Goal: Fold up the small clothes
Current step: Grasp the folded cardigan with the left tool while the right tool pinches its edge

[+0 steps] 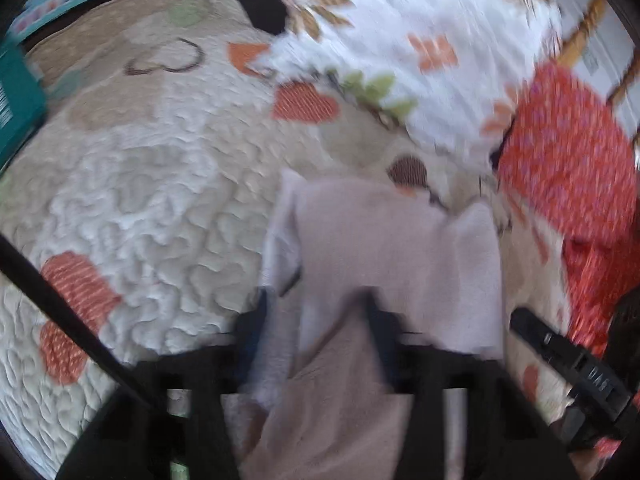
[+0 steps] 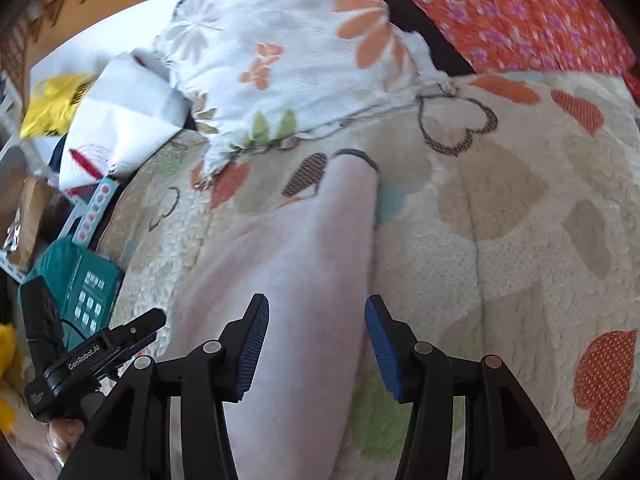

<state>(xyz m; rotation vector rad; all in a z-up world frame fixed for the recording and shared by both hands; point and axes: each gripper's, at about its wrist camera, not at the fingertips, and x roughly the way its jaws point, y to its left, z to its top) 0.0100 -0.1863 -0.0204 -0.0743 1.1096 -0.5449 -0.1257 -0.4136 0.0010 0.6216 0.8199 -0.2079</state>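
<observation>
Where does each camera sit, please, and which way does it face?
Left wrist: on the left gripper, angled down at the pale pink knitted garment that its fingers pinch.
Right wrist: on the right gripper, angled down, open fingers straddling the garment; the left gripper is at left.
Shared: garment, heart-patterned quilted bedspread, white floral fabric.

We note a quilted bedspread [image 2: 500, 216] — cream, patterned with hearts in orange, tan and brown. A white floral duvet [image 2: 288, 52] and red flowered fabric [image 2: 520, 12] lie at its far side. Daylight is even — a wooden frame [image 1: 580, 36] stands beyond.
</observation>
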